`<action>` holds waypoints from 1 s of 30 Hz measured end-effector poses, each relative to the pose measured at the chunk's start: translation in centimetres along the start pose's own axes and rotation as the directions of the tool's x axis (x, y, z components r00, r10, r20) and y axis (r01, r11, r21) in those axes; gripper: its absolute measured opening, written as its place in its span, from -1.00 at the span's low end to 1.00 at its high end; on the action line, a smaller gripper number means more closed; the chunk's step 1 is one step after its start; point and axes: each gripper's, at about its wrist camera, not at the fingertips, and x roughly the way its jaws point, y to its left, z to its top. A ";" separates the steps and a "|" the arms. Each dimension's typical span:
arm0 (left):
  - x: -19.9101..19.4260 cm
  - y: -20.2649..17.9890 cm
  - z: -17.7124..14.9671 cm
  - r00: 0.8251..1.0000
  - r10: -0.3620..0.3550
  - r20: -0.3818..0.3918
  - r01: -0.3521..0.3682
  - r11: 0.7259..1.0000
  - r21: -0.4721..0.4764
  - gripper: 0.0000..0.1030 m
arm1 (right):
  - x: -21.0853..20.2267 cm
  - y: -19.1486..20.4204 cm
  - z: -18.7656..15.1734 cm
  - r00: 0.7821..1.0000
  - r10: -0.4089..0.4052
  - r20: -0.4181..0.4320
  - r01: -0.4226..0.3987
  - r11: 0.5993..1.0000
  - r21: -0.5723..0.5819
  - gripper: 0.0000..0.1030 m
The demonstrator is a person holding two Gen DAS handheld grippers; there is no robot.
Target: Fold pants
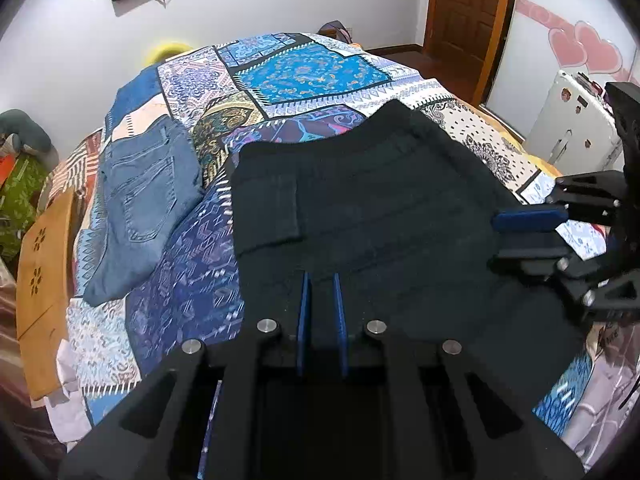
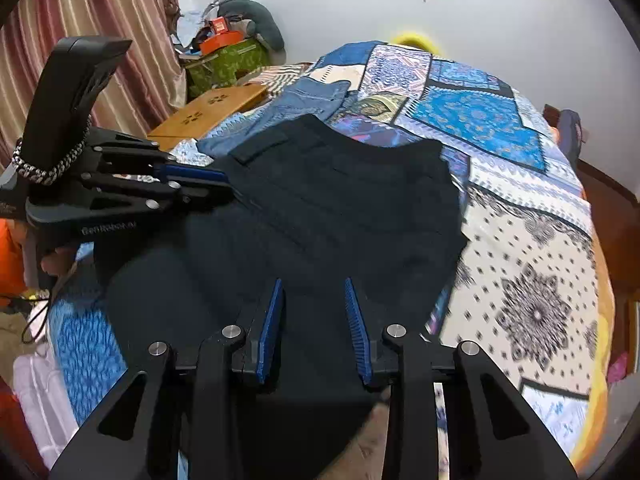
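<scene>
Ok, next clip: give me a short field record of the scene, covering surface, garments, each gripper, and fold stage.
surface: bed with patchwork cover
black pants: spread on the cover, near end under both grippers
jeans: folded, lying beside the black pants
left gripper: shut on black pants, fabric pinched between the pads
right gripper: jaws apart over the black fabric, pads not seen pressing it
fold stage: edge being gripped, fold not yet made

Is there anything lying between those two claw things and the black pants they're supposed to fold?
Nothing visible. The left gripper and right gripper are both right on the black pants; the folded jeans lie off to the side.
</scene>
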 end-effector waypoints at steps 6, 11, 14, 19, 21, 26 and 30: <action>-1.8 0.4 -2.1 0.999 0.050 0.009 -0.050 0.999 -0.005 -0.43 | -2.2 -0.3 -2.3 0.998 -0.055 -0.001 0.055 0.997 0.048 -0.46; -2.8 2.6 -4.0 0.997 0.079 0.000 -0.079 0.994 -0.072 0.08 | -3.7 -1.5 -3.8 0.997 -0.071 -0.002 0.071 0.990 0.123 -0.39; -3.5 3.6 -4.5 0.995 0.095 -0.003 -0.095 0.991 -0.096 0.14 | -4.3 -1.8 -4.1 0.993 -0.115 -0.011 0.115 0.985 0.129 -0.36; -4.0 5.8 -4.8 0.979 0.202 -0.027 -0.203 0.974 -0.104 0.13 | -5.4 -2.8 -4.5 0.981 -0.193 -0.027 0.194 0.967 0.164 -0.30; -4.4 6.9 -4.5 0.976 0.215 -0.028 -0.217 0.967 -0.134 0.13 | -6.1 -3.1 -4.1 0.979 -0.204 -0.006 0.201 0.961 0.191 -0.18; -5.5 7.2 -2.5 0.991 0.135 0.020 -0.130 0.977 -0.167 0.19 | -7.4 -2.7 -2.7 0.976 -0.206 0.076 0.183 0.955 0.232 0.22; -4.4 6.2 -0.9 0.999 0.046 0.004 -0.045 0.985 -0.166 0.42 | -6.2 -2.6 -1.4 0.982 -0.171 0.076 0.148 0.959 0.243 0.46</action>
